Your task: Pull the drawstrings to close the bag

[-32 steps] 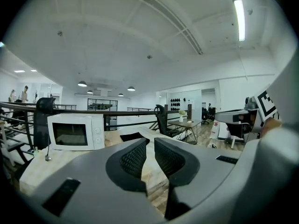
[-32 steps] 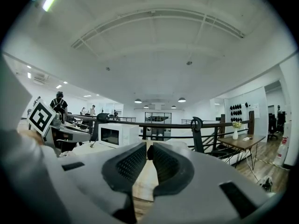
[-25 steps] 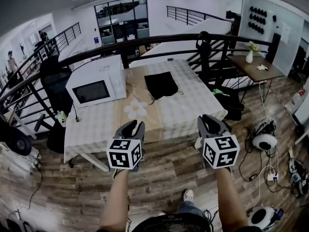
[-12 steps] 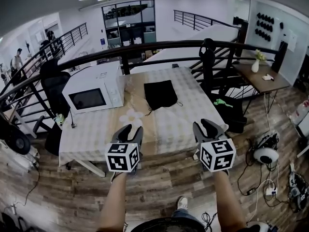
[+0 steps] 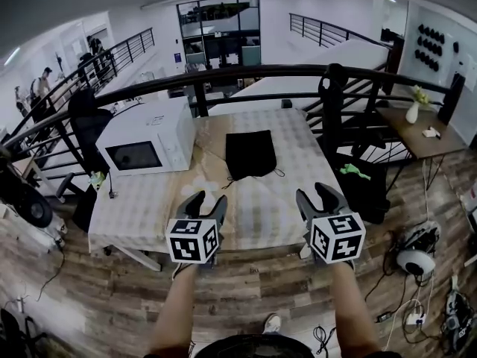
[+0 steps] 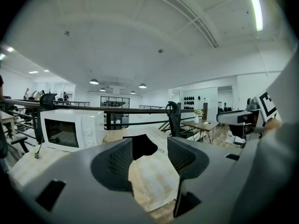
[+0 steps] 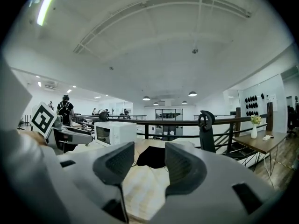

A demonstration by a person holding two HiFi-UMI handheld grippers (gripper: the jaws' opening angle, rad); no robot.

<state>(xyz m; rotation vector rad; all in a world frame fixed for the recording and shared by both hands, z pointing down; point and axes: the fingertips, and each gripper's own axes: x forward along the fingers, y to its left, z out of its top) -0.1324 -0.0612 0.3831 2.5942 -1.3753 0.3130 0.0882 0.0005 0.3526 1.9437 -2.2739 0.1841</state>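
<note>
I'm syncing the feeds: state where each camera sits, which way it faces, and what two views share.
Head view: on the person's head, looking steeply down at the table; shows both forearms, left claw, right claw.
Left gripper view: on the left claw, facing the black bag along its own jaws, which have just been opening, empty.
Right gripper view: on the right claw, likewise; jaws also just opening, empty.
Shared: both gripper views show the microwave.
</note>
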